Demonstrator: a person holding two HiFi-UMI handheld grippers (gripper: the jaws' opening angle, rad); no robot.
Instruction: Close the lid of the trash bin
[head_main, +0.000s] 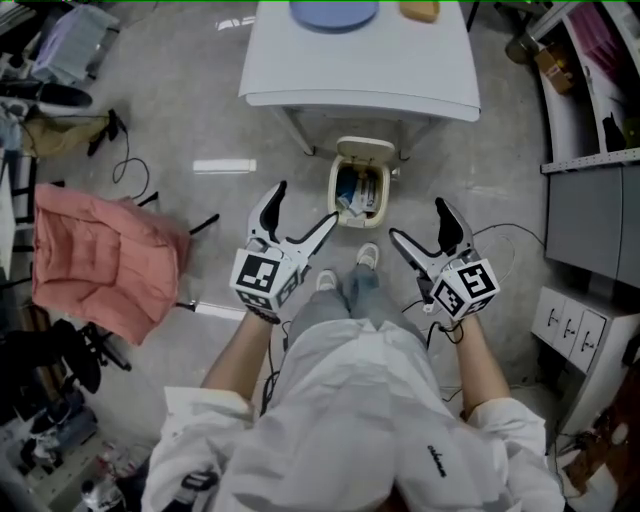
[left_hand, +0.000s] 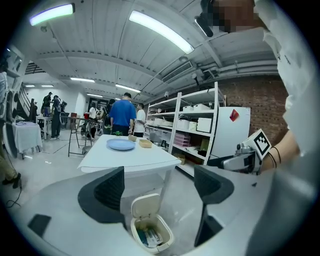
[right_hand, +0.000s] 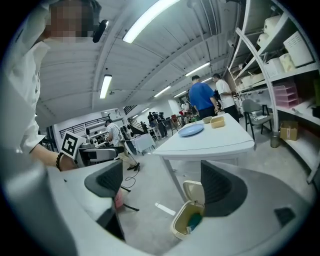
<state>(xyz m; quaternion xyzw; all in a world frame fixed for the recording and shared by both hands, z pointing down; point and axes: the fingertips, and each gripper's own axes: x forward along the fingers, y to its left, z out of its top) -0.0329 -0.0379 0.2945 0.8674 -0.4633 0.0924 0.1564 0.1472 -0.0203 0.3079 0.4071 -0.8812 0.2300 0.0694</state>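
A small cream trash bin (head_main: 358, 195) stands on the floor just in front of the person's shoes, under the near edge of a white table (head_main: 400, 80). Its lid (head_main: 365, 151) is tipped up and back, and some rubbish shows inside. The bin also appears low in the left gripper view (left_hand: 151, 234) and in the right gripper view (right_hand: 189, 218). My left gripper (head_main: 303, 211) is held up to the left of the bin, open and empty. To the bin's right my right gripper (head_main: 416, 222) is likewise open and empty.
On the table sit a blue plate (head_main: 334, 12) and a tan container (head_main: 419, 10). A pink padded chair (head_main: 95, 260) is at the left, with cables (head_main: 130, 170) on the floor. Grey cabinets and shelving (head_main: 590, 210) line the right side. Several people stand far off (left_hand: 122, 116).
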